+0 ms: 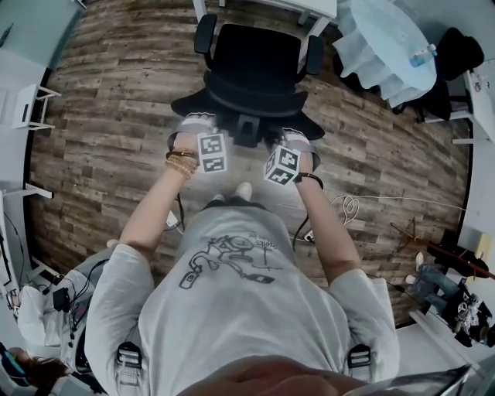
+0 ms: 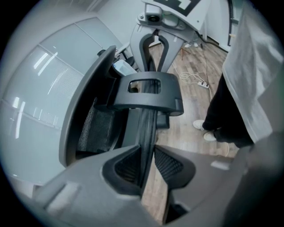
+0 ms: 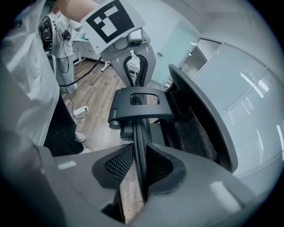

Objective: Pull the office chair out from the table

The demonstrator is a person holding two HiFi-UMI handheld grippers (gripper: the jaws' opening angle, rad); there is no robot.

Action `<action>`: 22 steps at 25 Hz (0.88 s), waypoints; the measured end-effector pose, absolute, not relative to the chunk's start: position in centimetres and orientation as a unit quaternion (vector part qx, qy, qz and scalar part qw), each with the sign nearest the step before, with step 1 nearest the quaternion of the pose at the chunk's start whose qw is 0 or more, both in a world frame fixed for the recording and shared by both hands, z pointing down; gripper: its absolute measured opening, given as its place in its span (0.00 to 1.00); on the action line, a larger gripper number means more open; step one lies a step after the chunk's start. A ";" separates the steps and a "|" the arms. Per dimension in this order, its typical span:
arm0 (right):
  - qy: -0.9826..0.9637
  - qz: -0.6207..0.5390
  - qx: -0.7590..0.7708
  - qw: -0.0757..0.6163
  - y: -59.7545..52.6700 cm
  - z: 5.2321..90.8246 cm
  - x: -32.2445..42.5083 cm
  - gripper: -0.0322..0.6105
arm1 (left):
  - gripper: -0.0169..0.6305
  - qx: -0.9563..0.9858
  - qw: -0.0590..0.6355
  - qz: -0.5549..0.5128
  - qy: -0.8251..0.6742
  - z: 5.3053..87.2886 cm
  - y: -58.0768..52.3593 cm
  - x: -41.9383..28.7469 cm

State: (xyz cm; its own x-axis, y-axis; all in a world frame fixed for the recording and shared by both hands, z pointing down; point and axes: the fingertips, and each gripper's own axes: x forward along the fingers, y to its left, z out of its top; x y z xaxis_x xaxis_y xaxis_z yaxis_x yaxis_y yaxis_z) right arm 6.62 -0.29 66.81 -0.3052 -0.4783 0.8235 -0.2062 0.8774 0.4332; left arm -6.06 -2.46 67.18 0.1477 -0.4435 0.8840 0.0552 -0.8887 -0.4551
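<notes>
Left hand-held gripper (image 2: 148,165) and right hand-held gripper (image 3: 140,167) clamp the office chair (image 1: 255,66) by its backrest, table (image 1: 308,6) just beyond.

Frame of office chair (image 1: 255,69): black plastic, matt, smooth.
Chair mesh (image 2: 95,128) just past left gripper (image 2: 148,162): black woven net, rough.
Pads (image 2: 171,165) of left gripper: dark, dotted, rough; body grey plastic, matt.
Same on right gripper (image 3: 141,166).
Floor (image 1: 108,124) under both grippers: wood planks, streaky, dull.
Shirt (image 1: 232,302) behind grippers: soft grey cloth.
Wall panels (image 3: 253,102) beyond right gripper: look like glass, shiny, bright streaks.
</notes>
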 end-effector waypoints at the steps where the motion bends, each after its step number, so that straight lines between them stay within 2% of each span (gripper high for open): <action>1: -0.797 -0.122 0.216 0.551 -0.1 66.8 6.3 0.21 | 0.17 -0.734 0.196 -0.637 0.133 67.2 -2.3 -6.4; 22: -0.785 -0.102 0.236 0.563 10.4 66.8 2.5 0.21 | 0.17 -0.750 0.213 -0.617 0.107 67.0 7.5 -10.0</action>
State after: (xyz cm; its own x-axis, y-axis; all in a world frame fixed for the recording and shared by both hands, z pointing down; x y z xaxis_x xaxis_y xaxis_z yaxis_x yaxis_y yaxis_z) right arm 2.47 10.42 66.84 -0.2545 -0.4845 0.8369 -0.2555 0.8684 0.4250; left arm -10.01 7.50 66.97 0.2150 -0.4235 0.8800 0.1035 -0.8861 -0.4518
